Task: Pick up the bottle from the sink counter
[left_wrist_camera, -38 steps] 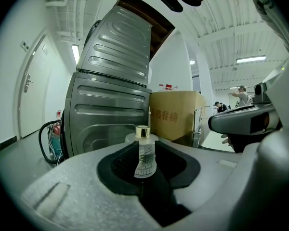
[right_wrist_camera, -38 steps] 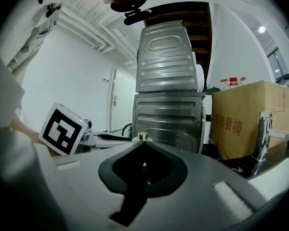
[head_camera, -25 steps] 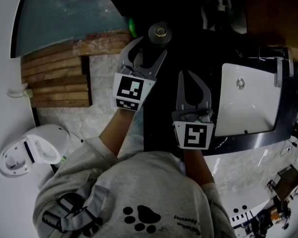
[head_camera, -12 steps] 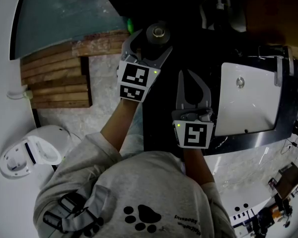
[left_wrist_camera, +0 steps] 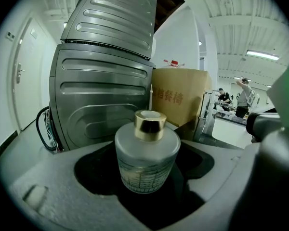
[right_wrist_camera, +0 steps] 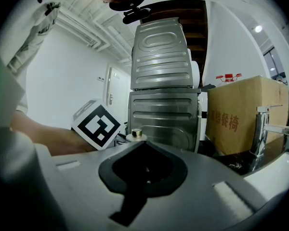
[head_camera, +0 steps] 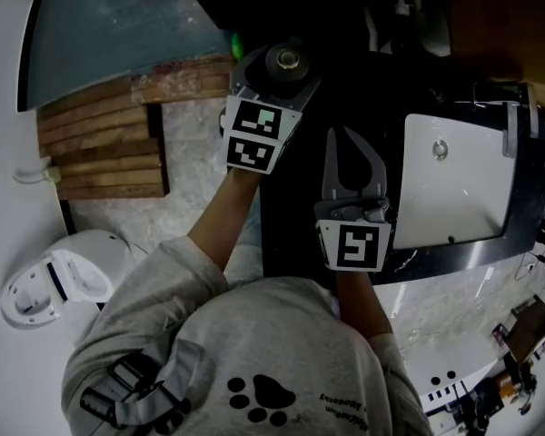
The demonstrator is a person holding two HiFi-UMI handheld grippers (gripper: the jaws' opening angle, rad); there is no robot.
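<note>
Left hand-held gripper [head_camera: 282, 64] spread wide around frosted, gold-capped bottle [left_wrist_camera: 147, 158]; 2 jaws flanking it, not pressing. Bottle upright on dark worktop [head_camera: 291, 207], in front of grey ribbed appliance [left_wrist_camera: 106, 81]. Right hand-held gripper [head_camera: 339, 137] pressed together, empty, beside white sink [head_camera: 463, 198].

A bathroom: white toilet [head_camera: 62, 282], washbasin [head_camera: 454, 198] set in a dark counter [head_camera: 295, 209], slatted wooden floor mat [head_camera: 100, 143].
</note>
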